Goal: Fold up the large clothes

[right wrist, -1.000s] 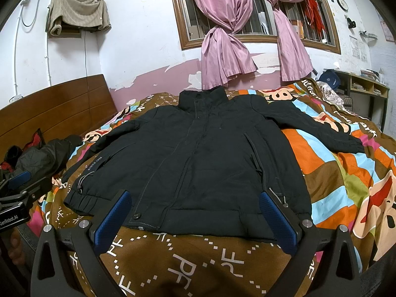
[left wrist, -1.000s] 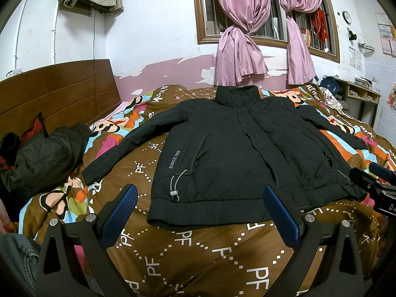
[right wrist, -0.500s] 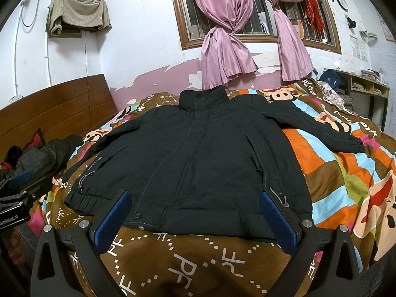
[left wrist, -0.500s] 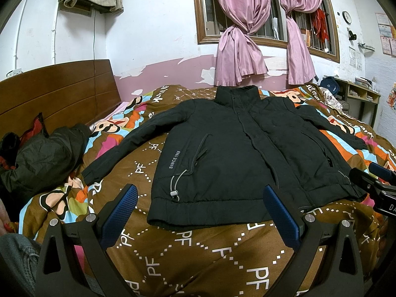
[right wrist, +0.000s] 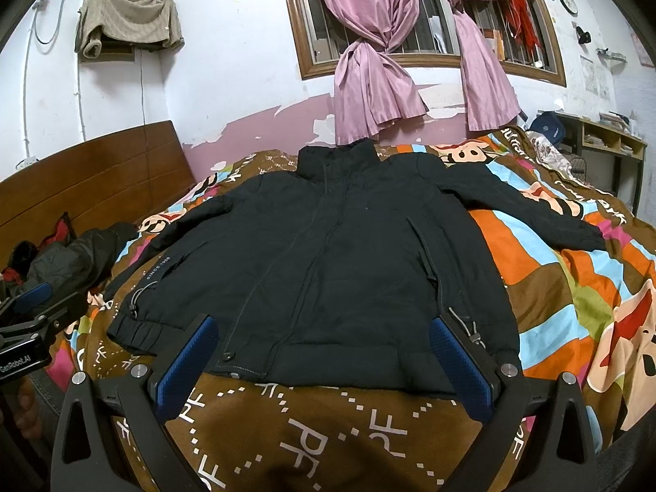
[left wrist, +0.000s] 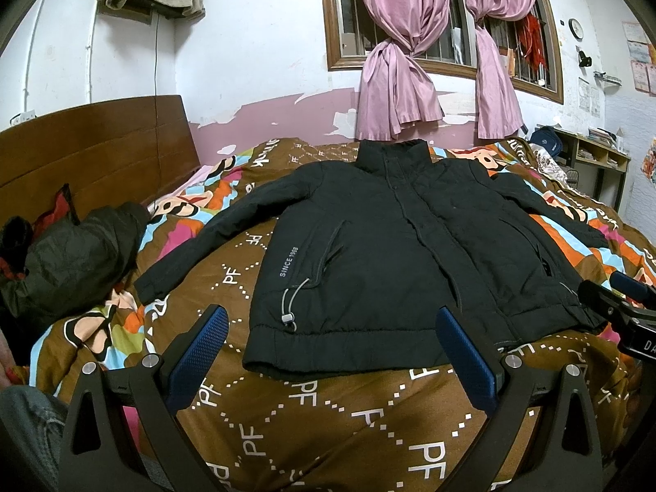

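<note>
- The black jacket [left wrist: 393, 254] lies flat, front up, on the patterned quilt [left wrist: 328, 418], collar toward the window wall, hem toward me, both sleeves spread out to the sides.
- My left gripper [left wrist: 334, 354] hangs above the quilt just short of the hem, its blue pads wide apart and nothing between them.
- My right gripper [right wrist: 324, 365] is likewise spread wide and empty; its pads [right wrist: 459, 367] sit over the hem's right half, though I cannot tell if they touch the cloth.
- Each gripper shows at the edge of the other's view, so they are side by side along the hem.
- A grey drawcord with a toggle [left wrist: 289, 317] lies on the jacket's lower left front, beside the print "SINCE 1968".
- The open shelf unit [left wrist: 594, 153] by the right wall holds stacked things too small to make out.
- A dark bundle of clothing [left wrist: 78, 254] lies against the wooden headboard [left wrist: 102, 147]; its shape is hard to read.
- The left sleeve is mostly hidden behind the jacket's body in the right wrist view.
- Knotted pink curtains [right wrist: 369, 82] cover part of the barred window.
</note>
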`<state>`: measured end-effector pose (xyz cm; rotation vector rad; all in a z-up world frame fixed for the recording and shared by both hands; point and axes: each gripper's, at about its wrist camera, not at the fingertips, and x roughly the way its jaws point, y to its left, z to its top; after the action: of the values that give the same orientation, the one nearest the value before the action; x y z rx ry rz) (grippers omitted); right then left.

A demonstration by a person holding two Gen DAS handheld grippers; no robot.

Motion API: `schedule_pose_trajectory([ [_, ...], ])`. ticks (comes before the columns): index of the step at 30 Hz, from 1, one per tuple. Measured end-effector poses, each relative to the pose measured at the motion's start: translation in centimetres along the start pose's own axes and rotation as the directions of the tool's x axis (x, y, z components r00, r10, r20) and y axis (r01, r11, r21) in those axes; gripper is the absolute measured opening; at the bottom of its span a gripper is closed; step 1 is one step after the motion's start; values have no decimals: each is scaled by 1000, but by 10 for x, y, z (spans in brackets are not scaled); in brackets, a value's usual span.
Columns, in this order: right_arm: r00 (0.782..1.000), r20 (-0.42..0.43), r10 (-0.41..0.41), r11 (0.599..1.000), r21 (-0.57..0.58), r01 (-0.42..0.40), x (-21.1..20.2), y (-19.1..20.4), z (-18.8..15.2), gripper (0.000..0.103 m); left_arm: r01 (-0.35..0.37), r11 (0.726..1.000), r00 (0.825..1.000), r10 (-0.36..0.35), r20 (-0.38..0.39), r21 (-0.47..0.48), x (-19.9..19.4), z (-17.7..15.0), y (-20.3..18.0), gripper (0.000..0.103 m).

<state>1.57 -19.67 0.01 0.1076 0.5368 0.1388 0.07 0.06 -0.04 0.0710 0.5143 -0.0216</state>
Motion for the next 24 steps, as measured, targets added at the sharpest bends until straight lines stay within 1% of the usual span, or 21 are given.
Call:
schedule_pose_trajectory([
  [2,1000,-30,-1,1000,13,2,8,5,0,103,4,1000,1000,-4,-11,-13,1,0,2,99],
  [4,997,-80,-12,1000,26,14,18,7,2,103,15,999,1000,-16,-26,-34,3,1,5,99],
  [7,991,-123,-60,998,3,61,24,14,10,103,24,996,999,-27,-45,-85,9,9,11,99],
  [9,988,-128,-91,996,-20,89,24,20,16,103,24,994,998,-30,-52,-109,10,19,15,99],
  [13,987,-114,-113,994,-26,111,21,23,33,103,-8,995,1000,6,-15,-103,6,38,16,99],
  [16,988,-78,-132,991,-33,129,14,23,51,103,-22,996,1000,23,14,-89,2,54,14,99],
  [20,989,-48,-142,990,-36,140,10,20,72,103,-34,996,999,38,39,-86,1,74,14,99],
  [24,988,-25,-156,987,-38,155,6,16,89,103,-34,995,998,38,52,-90,4,87,16,99],
])
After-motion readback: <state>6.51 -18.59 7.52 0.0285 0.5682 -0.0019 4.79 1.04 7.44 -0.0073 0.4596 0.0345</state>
